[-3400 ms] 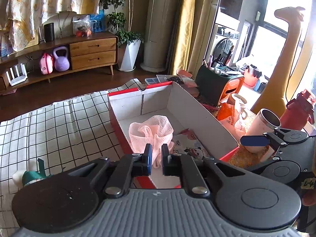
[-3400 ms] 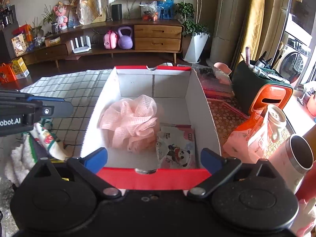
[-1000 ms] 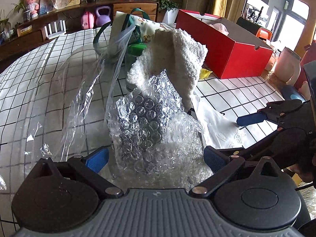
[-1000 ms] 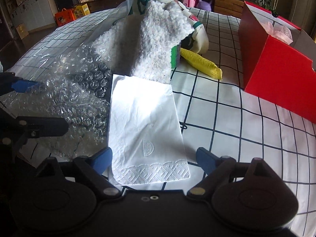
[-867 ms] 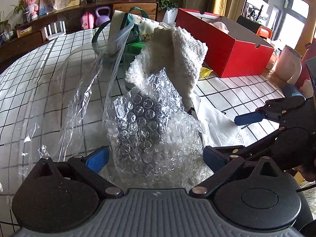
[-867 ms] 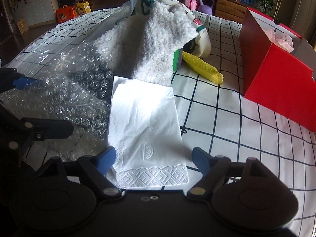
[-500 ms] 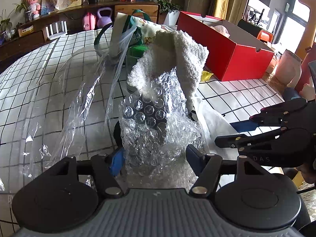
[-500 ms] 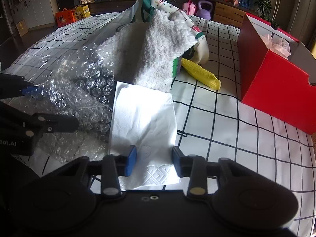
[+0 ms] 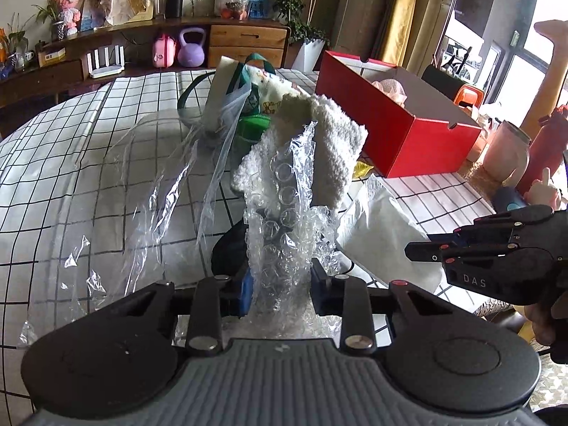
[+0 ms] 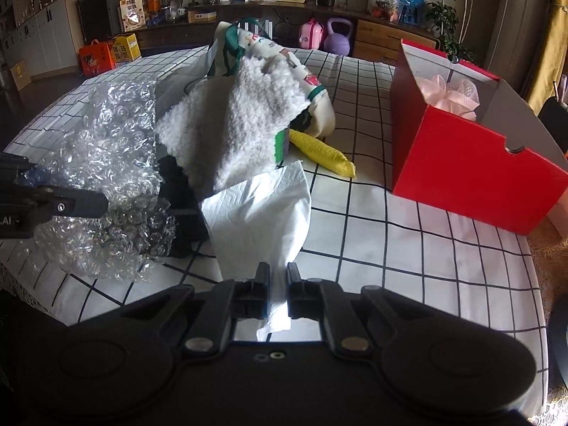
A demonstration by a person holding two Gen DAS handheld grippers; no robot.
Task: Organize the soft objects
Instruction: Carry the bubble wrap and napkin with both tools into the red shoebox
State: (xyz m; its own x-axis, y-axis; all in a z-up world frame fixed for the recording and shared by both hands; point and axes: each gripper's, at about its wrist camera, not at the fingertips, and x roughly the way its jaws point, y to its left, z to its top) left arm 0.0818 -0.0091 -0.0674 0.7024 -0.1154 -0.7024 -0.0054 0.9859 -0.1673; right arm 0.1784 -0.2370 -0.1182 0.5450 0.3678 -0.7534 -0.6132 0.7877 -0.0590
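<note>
Left gripper (image 9: 280, 293): now pinched onto the bubble wrap (image 9: 287, 227), half a second back only partly closed around it, a second back spread wide. Crumpled sheet raised off the checked tablecloth (image 9: 88, 163), leaning against the fluffy white towel (image 9: 330, 149). Right gripper (image 10: 277, 293): likewise drawn nearly together on the near edge of the white paper napkin (image 10: 262, 213), lifting it into a tent where it lay flat before. Further right, red box (image 10: 472, 177) with the pink mesh pouf (image 10: 452, 97) already inside. Judged from this: both grasps secured, carry to the box likely next; yellow cloth (image 10: 323, 149) and towel left to sort.
</note>
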